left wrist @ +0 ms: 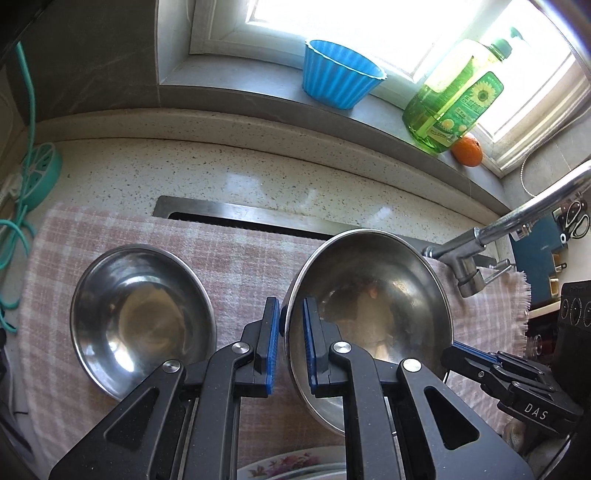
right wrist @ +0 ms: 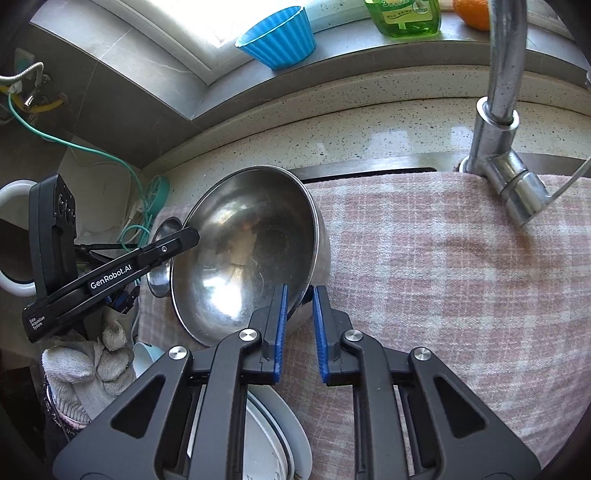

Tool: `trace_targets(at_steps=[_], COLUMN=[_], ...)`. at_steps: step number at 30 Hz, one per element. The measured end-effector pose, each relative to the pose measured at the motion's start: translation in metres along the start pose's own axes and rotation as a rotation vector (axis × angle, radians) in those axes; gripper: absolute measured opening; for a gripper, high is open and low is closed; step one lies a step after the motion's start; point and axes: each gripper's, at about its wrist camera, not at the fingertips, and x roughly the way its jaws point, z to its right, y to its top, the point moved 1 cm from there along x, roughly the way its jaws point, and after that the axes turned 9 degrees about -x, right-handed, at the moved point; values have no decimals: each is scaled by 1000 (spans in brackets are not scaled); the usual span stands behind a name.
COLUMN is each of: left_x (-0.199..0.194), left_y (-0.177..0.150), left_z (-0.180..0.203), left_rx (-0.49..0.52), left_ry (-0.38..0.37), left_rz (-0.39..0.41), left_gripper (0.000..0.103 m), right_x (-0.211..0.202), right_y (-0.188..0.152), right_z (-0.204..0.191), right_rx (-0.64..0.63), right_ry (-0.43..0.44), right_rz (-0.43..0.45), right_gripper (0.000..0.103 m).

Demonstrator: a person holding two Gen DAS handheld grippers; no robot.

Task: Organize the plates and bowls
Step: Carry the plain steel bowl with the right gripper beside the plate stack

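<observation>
Small steel bowl [left wrist: 142,325] flat on pink checked towel [left wrist: 236,254], left. Left gripper [left wrist: 290,345] clamps near-left rim of big steel bowl [left wrist: 373,295], tilted, beside it. Right gripper [right wrist: 298,326] clamps opposite rim.

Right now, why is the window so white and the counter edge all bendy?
Left wrist view: daylight overexposes the window, and glints off the held steel bowl. Right wrist view: the fisheye lens curves the counter edge and the faucet.
</observation>
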Motion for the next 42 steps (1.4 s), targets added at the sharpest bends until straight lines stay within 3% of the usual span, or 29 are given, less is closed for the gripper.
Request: trace_targets(at_steps=[10, 24, 42], left_x=[-14, -18, -9], left_y=[-50, -114, -155], left_z=[33, 74, 81], left_rx=[47, 109, 149], left_ry=[-76, -149, -125], left_rz=[-17, -95, -148], left_gripper=[11, 11, 11], right_x=[-50, -86, -81], right_y=[-44, -110, -143], right_z=[19, 61, 76], right_rx=[-5, 56, 93], right_ry=[-44, -90, -103], right_rz=[33, 29, 3], right_gripper=[14, 14, 14])
